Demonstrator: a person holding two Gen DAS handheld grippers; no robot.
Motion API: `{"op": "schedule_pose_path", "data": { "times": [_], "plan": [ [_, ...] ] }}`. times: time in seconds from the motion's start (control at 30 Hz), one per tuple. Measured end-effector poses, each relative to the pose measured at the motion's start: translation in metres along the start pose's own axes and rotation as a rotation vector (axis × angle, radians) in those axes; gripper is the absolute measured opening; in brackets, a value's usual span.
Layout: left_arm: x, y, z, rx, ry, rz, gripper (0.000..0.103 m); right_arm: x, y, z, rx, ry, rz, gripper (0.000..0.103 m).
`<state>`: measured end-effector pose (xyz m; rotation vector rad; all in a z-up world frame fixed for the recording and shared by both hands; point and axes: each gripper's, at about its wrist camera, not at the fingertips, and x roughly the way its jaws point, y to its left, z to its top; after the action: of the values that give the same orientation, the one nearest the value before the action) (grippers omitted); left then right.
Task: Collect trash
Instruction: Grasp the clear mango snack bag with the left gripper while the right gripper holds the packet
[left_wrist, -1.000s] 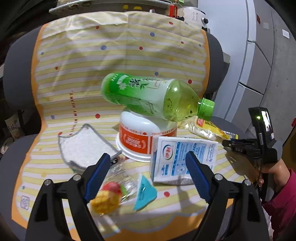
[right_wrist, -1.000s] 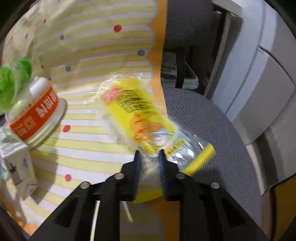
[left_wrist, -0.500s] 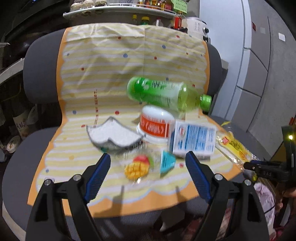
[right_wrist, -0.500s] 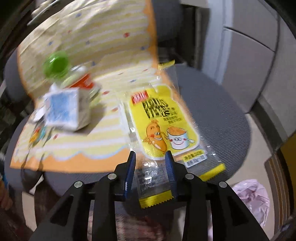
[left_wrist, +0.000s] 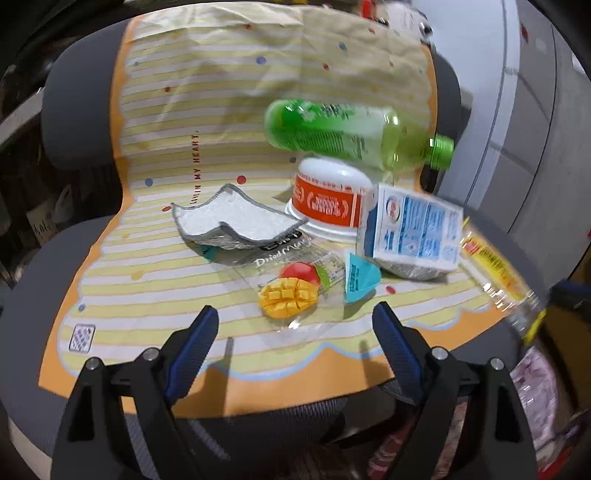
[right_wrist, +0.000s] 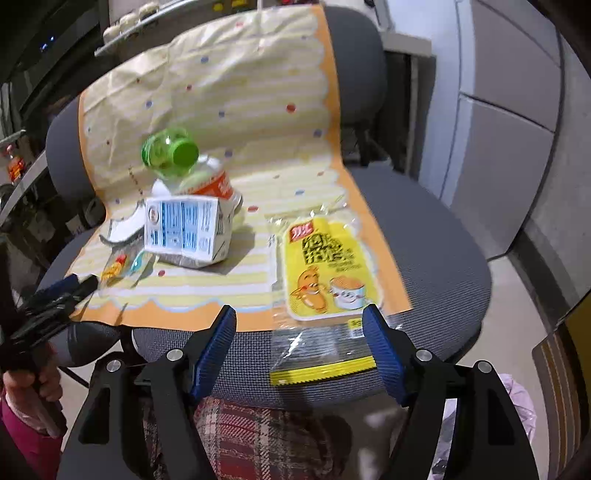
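Closest to the viewer in the right wrist view, the right gripper (right_wrist: 301, 341) has its blue-padded jaws wide apart; they have just been opening. The clear tail of a yellow snack wrapper (right_wrist: 325, 273) lies between them, untouched by either pad, flat on the front edge of a grey office chair (right_wrist: 436, 258). The rest of the wrapper lies partly on a yellow striped mat (right_wrist: 258, 110) that is draped over the chair's seat and backrest. Red plaid fabric (right_wrist: 266, 435) shows below the gripper.

In the left wrist view, the left gripper (left_wrist: 295, 328) hovers over the front of the mat with its jaws spread and nothing between them. Just beyond its fingertips lies a clear dried mango packet (left_wrist: 291, 288), with a small teal wrapper (left_wrist: 358, 280) beside it. To the left is a white cloth with a grey border (left_wrist: 232, 218), one corner folded under.

Farther back, a blue and white carton (left_wrist: 413, 229) lies on its side, next to an upside-down white cup with an orange band (left_wrist: 328, 199). A green plastic bottle (left_wrist: 343, 129) rests on its side on top of the cup, cap pointing right. At the right edge, a pale plastic bag (left_wrist: 532, 391) sits low beside the chair.

At the left of the right wrist view, a hand (right_wrist: 26, 391) in a pink sleeve holds the left gripper's handle.
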<state>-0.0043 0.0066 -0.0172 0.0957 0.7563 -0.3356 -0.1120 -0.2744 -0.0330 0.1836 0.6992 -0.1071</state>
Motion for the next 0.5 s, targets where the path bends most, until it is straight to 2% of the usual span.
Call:
{"op": "schedule_pose_path", "data": {
  "times": [0.1, 0.17, 0.2, 0.4, 0.47, 0.5],
  "plan": [
    [0.017, -0.017, -0.006, 0.109, 0.032, 0.059, 0.083, 0.001, -0.002, 0.0, -0.004, -0.002, 0.001, 0.072],
    [0.024, -0.019, -0.008, 0.135, 0.048, 0.085, 0.082, 0.003, -0.003, 0.0, 0.003, -0.001, 0.005, 0.072],
    [0.028, -0.019, -0.008, 0.14, 0.057, 0.089, 0.079, 0.003, -0.004, -0.001, 0.006, -0.002, 0.009, 0.072],
    [0.044, -0.011, 0.004, 0.131, 0.072, 0.067, 0.072, 0.008, -0.003, 0.001, 0.006, -0.007, 0.024, 0.072],
    [0.048, -0.012, 0.008, 0.15, 0.075, 0.063, 0.065, 0.008, -0.003, 0.001, 0.004, -0.012, 0.025, 0.072],
    [0.048, -0.013, 0.009, 0.157, 0.075, 0.061, 0.059, 0.008, -0.003, 0.001, 0.003, -0.014, 0.023, 0.072]
  ]
}}
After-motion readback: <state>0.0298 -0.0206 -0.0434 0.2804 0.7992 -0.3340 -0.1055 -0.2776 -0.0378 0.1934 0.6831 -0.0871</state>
